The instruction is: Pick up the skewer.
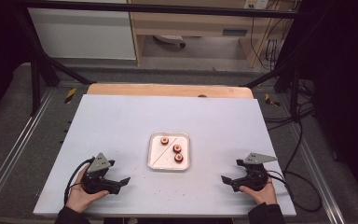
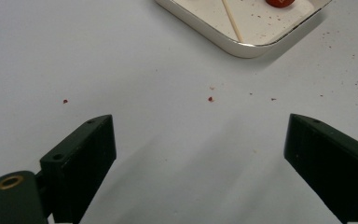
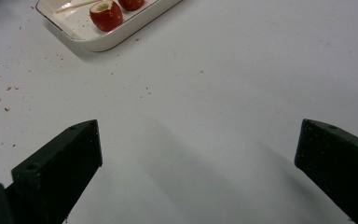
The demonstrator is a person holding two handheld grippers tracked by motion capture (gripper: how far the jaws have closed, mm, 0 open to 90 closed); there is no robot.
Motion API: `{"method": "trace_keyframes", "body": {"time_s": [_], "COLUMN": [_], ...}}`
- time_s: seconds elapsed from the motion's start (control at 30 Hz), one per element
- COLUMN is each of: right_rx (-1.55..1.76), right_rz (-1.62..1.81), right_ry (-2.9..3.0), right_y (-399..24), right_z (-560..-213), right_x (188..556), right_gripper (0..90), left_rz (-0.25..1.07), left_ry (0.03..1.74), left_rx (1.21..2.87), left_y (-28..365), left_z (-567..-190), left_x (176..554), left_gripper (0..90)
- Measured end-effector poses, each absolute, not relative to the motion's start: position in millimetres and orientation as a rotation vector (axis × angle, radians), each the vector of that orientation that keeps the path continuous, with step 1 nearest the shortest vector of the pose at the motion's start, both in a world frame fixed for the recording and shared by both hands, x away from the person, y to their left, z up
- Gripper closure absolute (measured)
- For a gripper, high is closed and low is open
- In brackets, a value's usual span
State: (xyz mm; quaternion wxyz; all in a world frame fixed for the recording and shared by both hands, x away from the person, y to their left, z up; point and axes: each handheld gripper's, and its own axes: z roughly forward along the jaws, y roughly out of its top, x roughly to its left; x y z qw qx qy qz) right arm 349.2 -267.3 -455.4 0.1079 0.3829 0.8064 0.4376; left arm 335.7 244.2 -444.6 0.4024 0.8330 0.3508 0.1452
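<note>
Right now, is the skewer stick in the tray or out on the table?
In the tray. The skewer stick lies slantwise on the floor of the white tray, beside three red fruit pieces; nothing touches it.

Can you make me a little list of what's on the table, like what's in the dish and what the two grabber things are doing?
table: white board top, with small red crumbs on it
dish: white tray in the middle
in the dish: three red hollowed fruits and one thin wooden stick
left gripper: jaws open, empty, resting left of the tray
right gripper: jaws open, empty, resting right of the tray
touching the tray: neither gripper
</note>
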Motion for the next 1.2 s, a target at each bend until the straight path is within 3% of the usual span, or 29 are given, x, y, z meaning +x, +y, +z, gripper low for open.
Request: {"method": "trace_keyframes", "body": {"time_s": [1.2], "right_rx": [1.127], "right_rz": [1.244], "right_ry": [2.403], "right_y": [-264.9], "right_z": [-455.8], "right_x": [348.9], "right_gripper": [1.0], "left_rz": [0.397], "left_ry": [0.89], "left_rx": [2.176], "left_y": [186.0], "left_z": [-414.2], "left_x": [363.4], "left_gripper": [9.8]}}
